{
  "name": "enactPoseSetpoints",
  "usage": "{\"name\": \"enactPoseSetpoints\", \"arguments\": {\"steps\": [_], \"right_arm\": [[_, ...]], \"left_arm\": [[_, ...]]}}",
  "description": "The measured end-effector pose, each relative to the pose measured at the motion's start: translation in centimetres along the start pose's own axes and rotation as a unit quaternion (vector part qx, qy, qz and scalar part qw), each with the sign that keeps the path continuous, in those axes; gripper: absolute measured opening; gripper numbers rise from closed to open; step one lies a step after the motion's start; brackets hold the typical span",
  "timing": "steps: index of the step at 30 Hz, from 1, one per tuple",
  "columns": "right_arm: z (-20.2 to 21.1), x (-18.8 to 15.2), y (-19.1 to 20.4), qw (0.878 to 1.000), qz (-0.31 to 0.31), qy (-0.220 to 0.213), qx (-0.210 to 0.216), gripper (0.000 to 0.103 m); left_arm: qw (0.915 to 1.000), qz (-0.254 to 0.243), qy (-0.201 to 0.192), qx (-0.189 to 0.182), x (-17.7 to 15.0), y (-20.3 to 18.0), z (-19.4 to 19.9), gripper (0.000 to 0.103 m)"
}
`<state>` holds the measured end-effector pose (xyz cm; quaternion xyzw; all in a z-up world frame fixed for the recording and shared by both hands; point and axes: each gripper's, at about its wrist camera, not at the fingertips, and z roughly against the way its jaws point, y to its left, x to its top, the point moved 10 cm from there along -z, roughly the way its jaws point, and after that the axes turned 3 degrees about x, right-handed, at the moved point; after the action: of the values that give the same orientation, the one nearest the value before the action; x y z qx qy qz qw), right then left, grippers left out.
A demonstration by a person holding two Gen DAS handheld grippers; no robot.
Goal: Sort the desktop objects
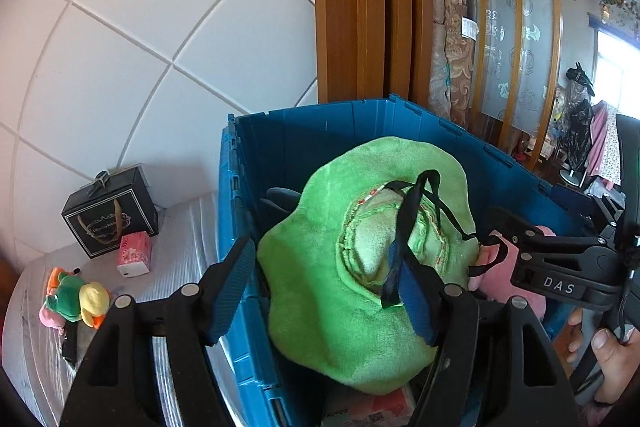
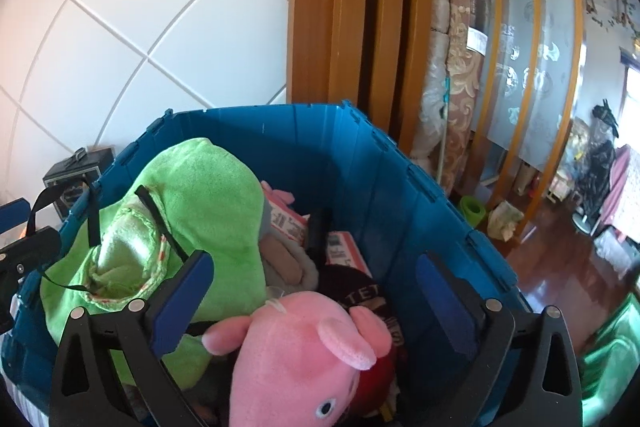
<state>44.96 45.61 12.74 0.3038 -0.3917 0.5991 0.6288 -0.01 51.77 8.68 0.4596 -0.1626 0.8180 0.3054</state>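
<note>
We have both claws over the blue crate (image 1: 304,131), which already carries most of the sorted things; the left claw (image 1: 328,291) stands wide open, its left finger outside the crate's near wall and its right finger lying against the green plush hat (image 1: 320,283), under the hat's black strap (image 1: 408,223), and we cannot tell whether that strap is draped on the finger or merely passing it; nothing is pinched between the pads. The right claw (image 2: 316,303) is likewise spread wide and empty, with the pink pig plush (image 2: 304,351) lying between and just below its fingers, snout pointing towards our left (its body runs roughly across the claw's opening). What is left on the bench (image 1: 184,227) lies well to the left of the crate: the small heap of plush toys (image 1: 74,301), the pink tissue pack (image 1: 135,253) and the black gift box (image 1: 110,213); so we judge the left claw the nearer one, and the coming move a swing leftward and down, out past the crate's wall.
</note>
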Motion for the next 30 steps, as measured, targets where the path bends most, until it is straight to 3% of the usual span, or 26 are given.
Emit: {"name": "enactPoseSetpoints", "arguments": {"steps": [7, 13, 17, 25, 30], "right_arm": [[4.1, 2.1, 3.8, 0.998, 0.002, -0.062, 0.034, 0.103], [7.4, 3.6, 10.2, 0.991, 0.017, -0.11, 0.078, 0.103], [8.5, 3.7, 15.5, 0.987, 0.038, -0.119, 0.103, 0.103], [9.0, 3.8, 28.1, 0.977, 0.063, -0.125, 0.161, 0.103], [7.2, 2.8, 35.4, 0.975, 0.079, -0.099, 0.182, 0.103]], "left_arm": [[0.9978, 0.038, -0.046, 0.027, 0.0, 5.2, 3.2, 0.069], [0.9957, 0.064, -0.054, 0.038, -1.3, 11.0, 5.2, 0.07], [0.9947, 0.081, -0.049, 0.041, -2.9, 15.5, 6.3, 0.07], [0.9893, 0.103, -0.028, 0.1, -7.5, 27.5, 8.0, 0.07], [0.9834, 0.12, 0.003, 0.136, -11.8, 35.3, 7.7, 0.07]]}}
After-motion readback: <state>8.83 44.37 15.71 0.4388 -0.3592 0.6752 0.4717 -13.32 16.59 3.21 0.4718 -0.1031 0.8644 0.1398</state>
